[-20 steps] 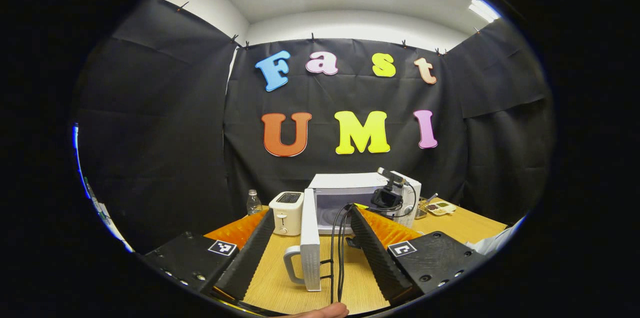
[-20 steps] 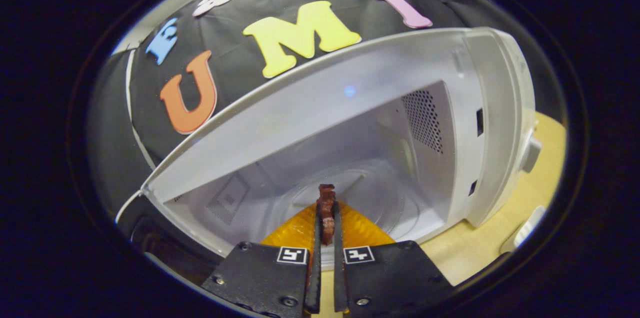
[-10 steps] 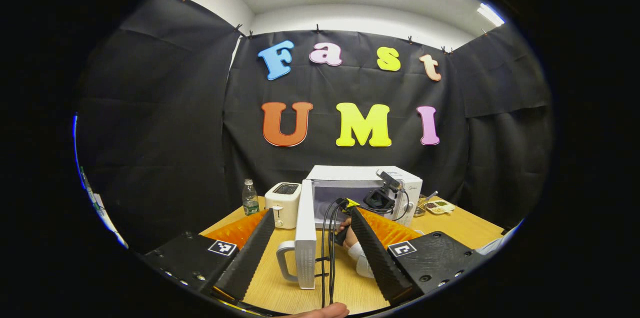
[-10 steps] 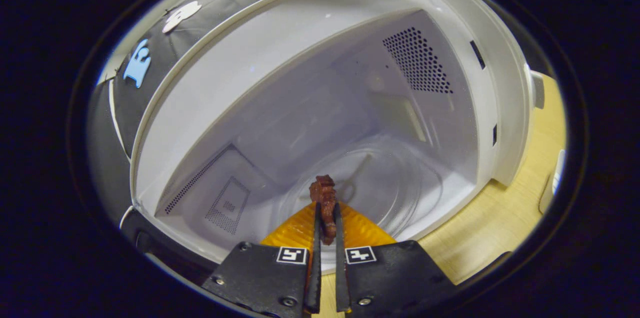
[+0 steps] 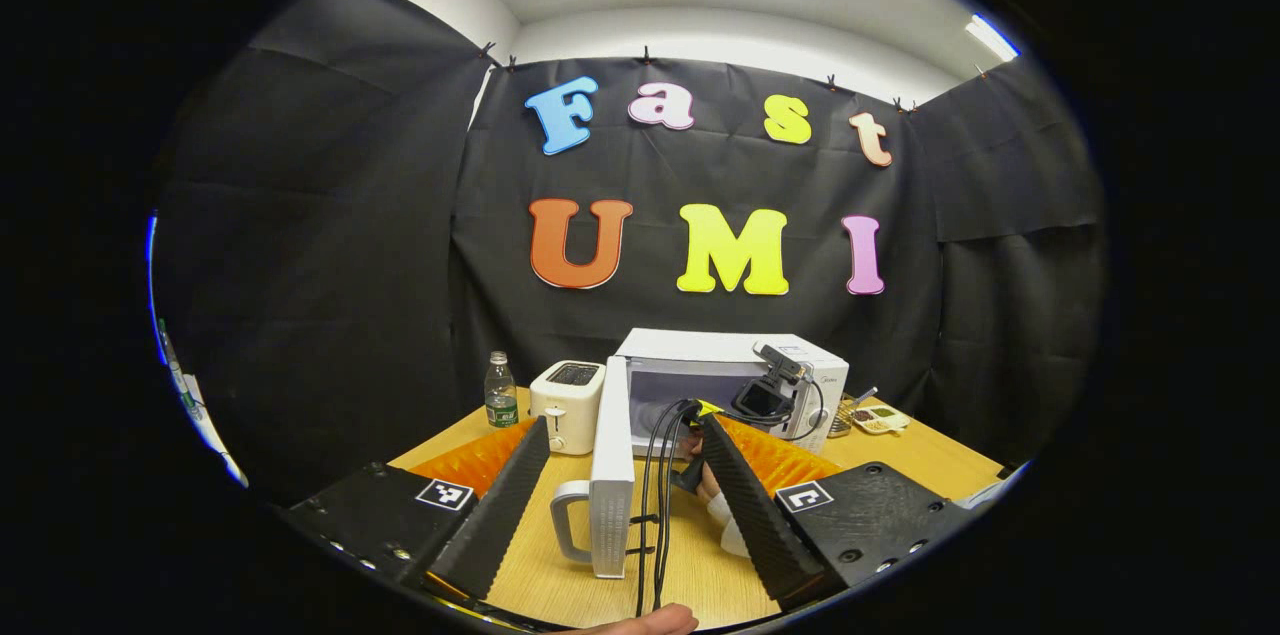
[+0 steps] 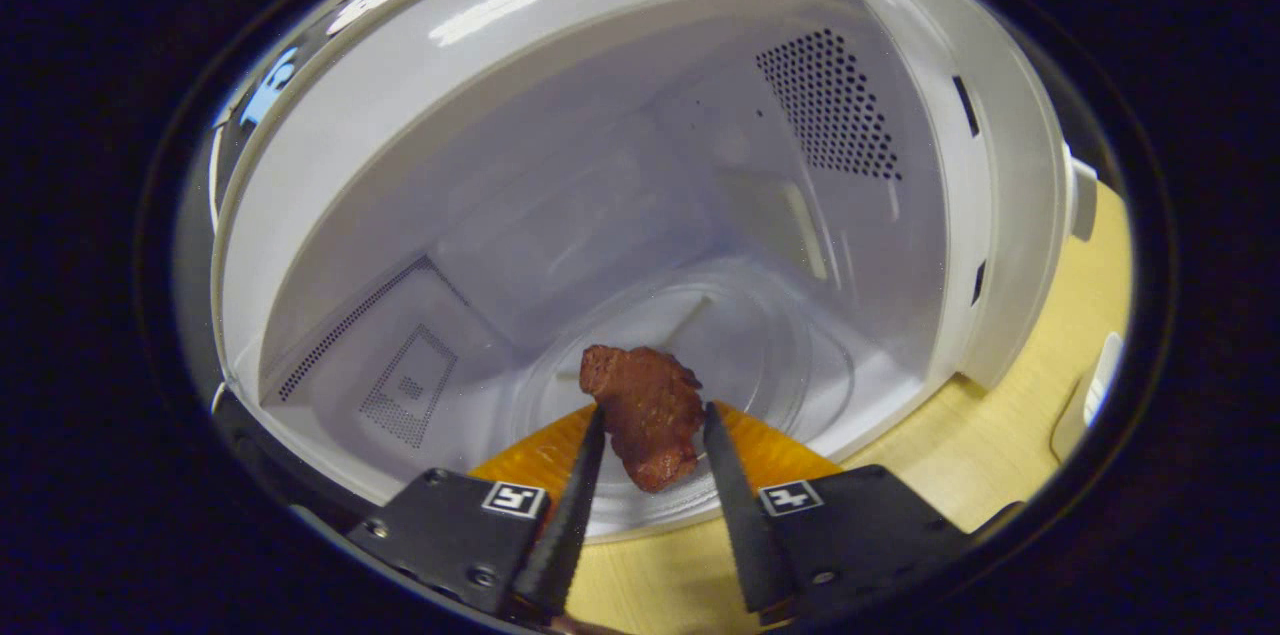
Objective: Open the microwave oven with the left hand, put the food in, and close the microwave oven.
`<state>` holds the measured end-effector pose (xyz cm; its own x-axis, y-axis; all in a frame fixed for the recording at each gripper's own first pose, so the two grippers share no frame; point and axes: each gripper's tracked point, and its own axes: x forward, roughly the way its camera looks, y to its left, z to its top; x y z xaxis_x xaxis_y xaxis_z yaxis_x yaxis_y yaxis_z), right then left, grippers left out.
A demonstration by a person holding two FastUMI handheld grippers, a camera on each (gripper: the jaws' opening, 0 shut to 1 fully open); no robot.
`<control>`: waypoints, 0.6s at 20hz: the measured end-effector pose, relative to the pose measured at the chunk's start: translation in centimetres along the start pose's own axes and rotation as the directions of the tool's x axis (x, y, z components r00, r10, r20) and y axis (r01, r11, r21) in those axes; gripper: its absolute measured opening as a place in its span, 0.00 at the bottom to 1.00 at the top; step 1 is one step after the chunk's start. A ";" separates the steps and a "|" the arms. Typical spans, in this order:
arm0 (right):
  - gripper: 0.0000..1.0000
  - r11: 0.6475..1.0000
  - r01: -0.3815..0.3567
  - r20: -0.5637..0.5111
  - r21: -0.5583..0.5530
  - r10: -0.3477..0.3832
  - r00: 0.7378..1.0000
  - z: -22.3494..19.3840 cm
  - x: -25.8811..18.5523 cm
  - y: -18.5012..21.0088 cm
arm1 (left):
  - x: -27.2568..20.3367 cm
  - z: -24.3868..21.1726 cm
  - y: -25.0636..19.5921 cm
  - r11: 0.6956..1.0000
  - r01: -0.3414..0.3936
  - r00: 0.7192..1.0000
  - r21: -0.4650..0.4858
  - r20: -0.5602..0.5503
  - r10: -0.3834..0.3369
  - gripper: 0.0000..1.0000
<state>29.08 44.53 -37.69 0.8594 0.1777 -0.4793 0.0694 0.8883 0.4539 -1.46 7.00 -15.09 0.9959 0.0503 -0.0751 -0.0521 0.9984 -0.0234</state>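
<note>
right tongs (image 6: 650,420) spread, brown food (image 6: 645,410) between them over the microwave (image 6: 700,165) turntable; contact unclear. left tongs (image 5: 620,435) spread wide, door (image 5: 612,475) edge between them.

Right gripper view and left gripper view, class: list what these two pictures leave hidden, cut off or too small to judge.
1. Right gripper view: whether the food rests on the glass turntable or hangs above it; the food covers the spot.
2. Right gripper view: whether the right gripper fingers touch the food.
3. Left gripper view: the microwave cavity, screened by the open door and cables.
4. Left gripper view: the tray contents, too small.
</note>
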 end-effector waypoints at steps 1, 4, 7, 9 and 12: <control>0.80 1.000 -0.013 0.012 -0.001 0.013 1.000 0.5 -0.3 0.1 | 0.1 -0.1 0.0 1.000 -0.004 1.000 0.006 -0.001 0.004 0.94; 0.92 0.997 -0.069 0.027 0.019 0.068 0.997 1.7 -2.0 0.3 | 0.2 -0.4 0.2 1.000 -0.017 1.000 0.017 -0.010 0.017 0.94; 0.95 0.993 -0.118 0.045 0.015 0.117 0.992 2.9 -4.9 0.1 | 0.0 -0.7 1.0 0.999 -0.033 0.999 0.028 -0.016 0.034 0.94; 0.96 0.987 -0.159 0.058 0.019 0.157 0.986 3.8 -7.4 -0.1 | 0.0 -1.3 1.8 0.998 -0.053 0.998 0.029 -0.023 0.053 0.94; 0.99 0.979 -0.205 0.102 0.015 0.202 0.974 5.6 -11.8 -1.0 | -0.5 -2.1 2.6 0.998 -0.062 0.997 0.024 -0.048 0.063 0.94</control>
<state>21.72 39.17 -28.35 0.9029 0.3095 -0.2982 -0.1006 0.8267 0.5535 -2.20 9.51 -17.24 0.9860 0.1119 -0.1238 -0.1121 0.9937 0.0053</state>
